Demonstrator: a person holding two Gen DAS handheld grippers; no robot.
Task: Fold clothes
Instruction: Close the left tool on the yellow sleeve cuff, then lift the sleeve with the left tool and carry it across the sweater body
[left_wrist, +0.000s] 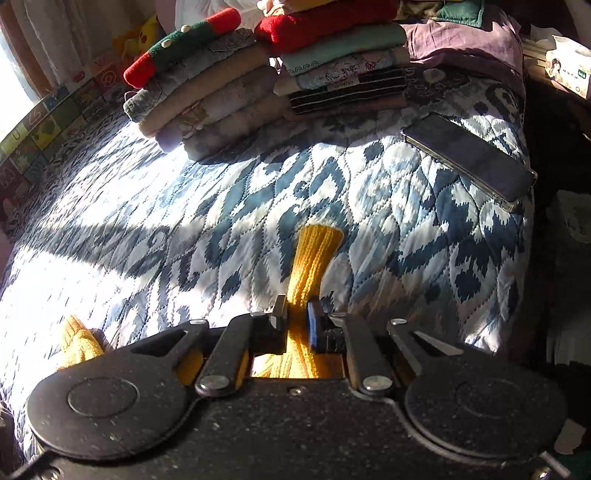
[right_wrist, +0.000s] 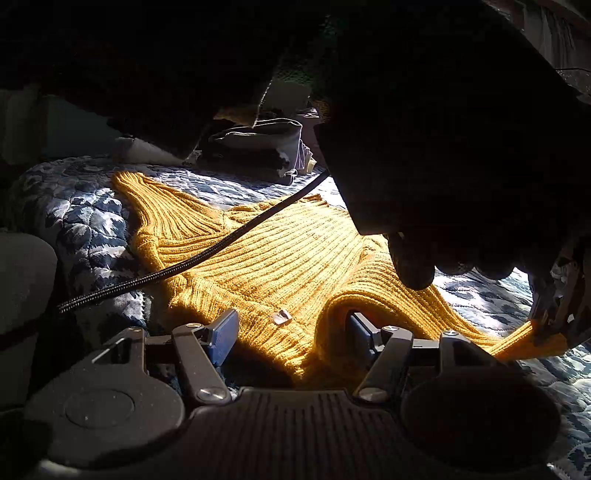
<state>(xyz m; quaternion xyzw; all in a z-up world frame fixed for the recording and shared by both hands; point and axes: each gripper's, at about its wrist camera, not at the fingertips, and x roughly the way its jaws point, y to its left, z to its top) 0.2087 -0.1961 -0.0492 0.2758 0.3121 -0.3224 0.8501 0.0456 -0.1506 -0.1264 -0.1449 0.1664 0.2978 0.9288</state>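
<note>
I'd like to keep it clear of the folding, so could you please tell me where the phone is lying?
In the left wrist view, the phone lies on the blue quilt near its right edge, right of the folded clothes stacks.

Sweater (right_wrist: 280, 254) spread flat on quilt (left_wrist: 155, 236). One sleeve (left_wrist: 312, 258) pinched in left gripper (left_wrist: 297, 314), cuff forward. Two stacks of folded clothes (left_wrist: 207, 92) side by side at the far end of the quilt. Phone (left_wrist: 469, 158) right of stacks, near quilt edge. Cable (right_wrist: 192, 262) crosses over sweater.

Yellow sweater (right_wrist: 295, 251) (ribbed) on quilt (right_wrist: 85, 221)
</note>
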